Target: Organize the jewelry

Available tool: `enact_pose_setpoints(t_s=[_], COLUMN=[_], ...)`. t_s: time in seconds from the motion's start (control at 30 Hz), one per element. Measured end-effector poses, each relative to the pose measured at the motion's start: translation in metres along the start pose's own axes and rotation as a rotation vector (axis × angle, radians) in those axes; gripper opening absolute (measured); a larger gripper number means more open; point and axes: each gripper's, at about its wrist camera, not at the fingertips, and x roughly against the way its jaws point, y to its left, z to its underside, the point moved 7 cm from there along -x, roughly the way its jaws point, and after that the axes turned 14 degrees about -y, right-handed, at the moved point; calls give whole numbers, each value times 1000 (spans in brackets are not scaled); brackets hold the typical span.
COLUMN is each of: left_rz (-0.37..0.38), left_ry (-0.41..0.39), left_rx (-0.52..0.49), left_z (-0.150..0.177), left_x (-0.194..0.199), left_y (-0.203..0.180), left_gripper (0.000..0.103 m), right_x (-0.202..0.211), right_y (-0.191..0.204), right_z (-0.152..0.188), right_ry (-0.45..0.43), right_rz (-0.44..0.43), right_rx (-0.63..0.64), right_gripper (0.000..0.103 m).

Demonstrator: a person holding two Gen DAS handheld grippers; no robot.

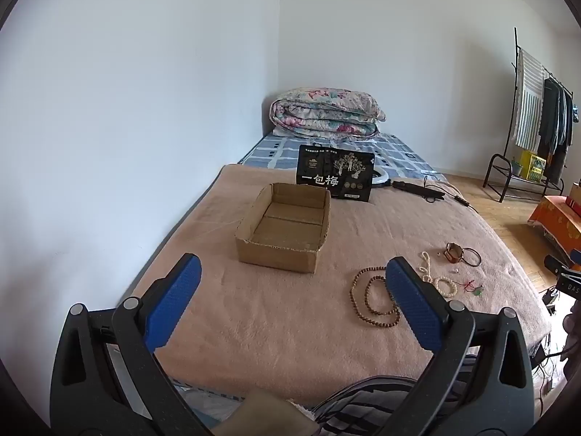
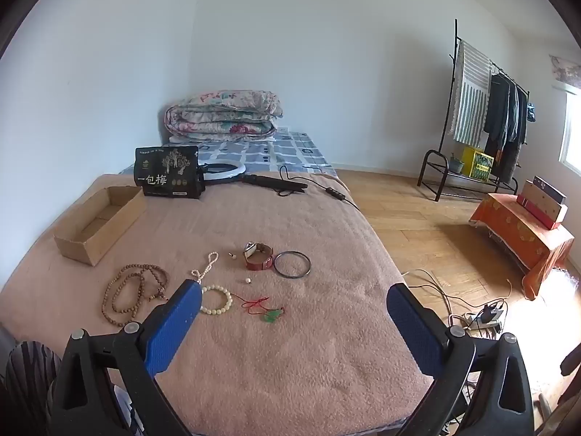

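The black gift bag (image 1: 336,178) standing on the bed bears large white characters "一包梅"; its smaller print is too small to read

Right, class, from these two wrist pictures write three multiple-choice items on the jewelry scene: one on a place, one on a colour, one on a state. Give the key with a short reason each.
1. Where does the cardboard box stand?
A. on the pink blanket
B. on the wooden floor
C. on the clothes rack

2. What colour is the strap of the watch?
A. yellow
B. red
C. white

3. In what state is the cardboard box?
A. shut with a lid
B. full of beads
C. open and empty

Key:
1 A, the box sits on the pink blanket, in front of the black bag.
2 B, the strap shows red beside the dark bangle.
3 C, its bare floor is in view, while the brown bead necklace and the white bead bracelet lie on the blanket.
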Motion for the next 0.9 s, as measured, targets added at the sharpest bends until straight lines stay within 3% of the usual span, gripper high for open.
enact_pose_setpoints(t_s=[0.9], left_rz=[-15], left_ry=[-18], left_rx=[-15], left_z=[-12], left_x=[-7], left_y=[-1], left_gripper=[103], right_x=[-8], right_y=[-3], right_z=[-16], right_ry=[-15], right_rz=[31], right_rx=[-10], right_gripper=[103])
